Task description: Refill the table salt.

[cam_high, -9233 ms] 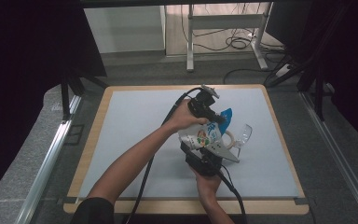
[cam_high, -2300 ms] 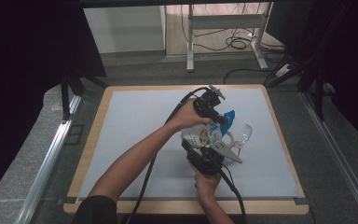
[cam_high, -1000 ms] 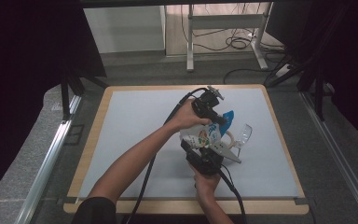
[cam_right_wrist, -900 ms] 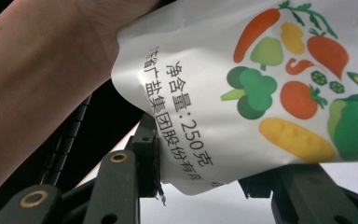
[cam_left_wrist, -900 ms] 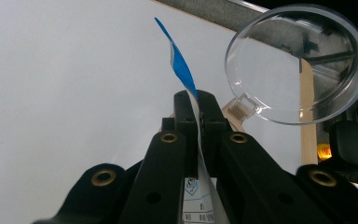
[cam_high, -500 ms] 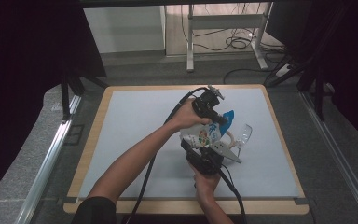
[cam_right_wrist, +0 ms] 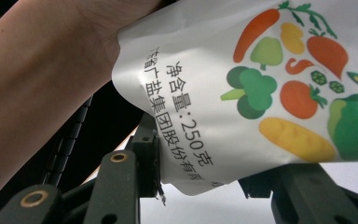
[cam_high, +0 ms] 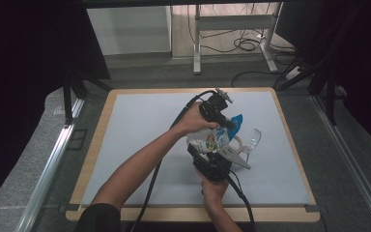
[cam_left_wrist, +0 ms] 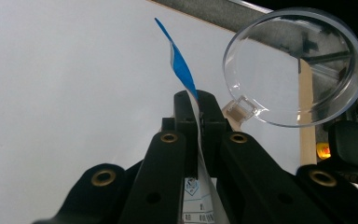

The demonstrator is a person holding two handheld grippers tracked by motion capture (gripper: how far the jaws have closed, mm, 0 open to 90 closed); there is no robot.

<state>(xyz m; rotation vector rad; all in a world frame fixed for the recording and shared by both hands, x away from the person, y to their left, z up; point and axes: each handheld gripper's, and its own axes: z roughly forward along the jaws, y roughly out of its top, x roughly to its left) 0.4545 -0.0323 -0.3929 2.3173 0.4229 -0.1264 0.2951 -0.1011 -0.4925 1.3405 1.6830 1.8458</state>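
Note:
A white bag [cam_high: 208,141] printed with vegetables and topped by a blue edge hangs over the mat, held at both ends. My left gripper [cam_high: 230,124] is shut on the blue top edge [cam_left_wrist: 181,70], which runs up between its pads. My right gripper [cam_high: 210,153] comes from below and is shut on the bag's bottom corner [cam_right_wrist: 191,177]. The printed face of the bag [cam_right_wrist: 261,93] is close up in the right gripper view, with the other forearm behind it. A clear plastic cup [cam_high: 252,140] with a small handle stands just right of the bag, its round rim [cam_left_wrist: 294,65] beyond the left jaws.
The work goes on over a pale grey mat [cam_high: 140,130] on a wood-edged table [cam_high: 96,140]. Black cables trail from both grippers toward the near edge. Behind the table stand a metal frame and floor cables [cam_high: 244,43].

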